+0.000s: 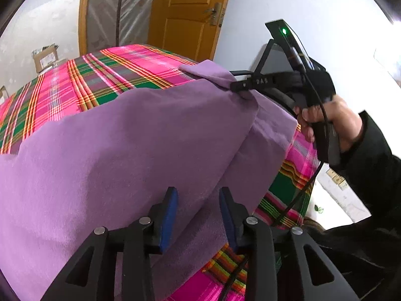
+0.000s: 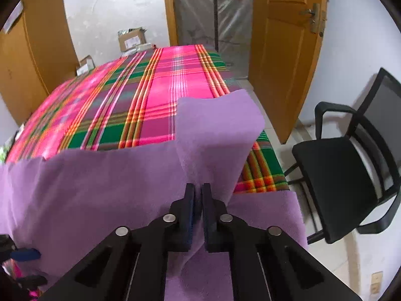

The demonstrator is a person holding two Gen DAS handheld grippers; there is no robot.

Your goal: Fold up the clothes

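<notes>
The right gripper (image 2: 198, 188) has its fingers pinched together on a ridge of the purple fleece garment (image 2: 100, 188), judged so that this edge can be lifted and carried over for a fold; beyond its fingertips a flap of the same cloth stands up. The left gripper (image 1: 198, 193) has its fingers apart, blue pads (image 1: 168, 215) clear of the cloth, with a fold of the garment lying between and just below them; that looks like a grip let go or not yet taken. Past its fingertips, up and to the right, the person's hand (image 1: 328, 123) holds the other gripper's handle.

The garment lies spread across the near edge of a table under a pink and green plaid tablecloth (image 2: 155, 92), bare beyond the fingers. Farther off stand an orange wooden door (image 2: 283, 57), cardboard boxes (image 2: 131, 39) by the white wall, and a black office chair (image 2: 345, 165) to the right.
</notes>
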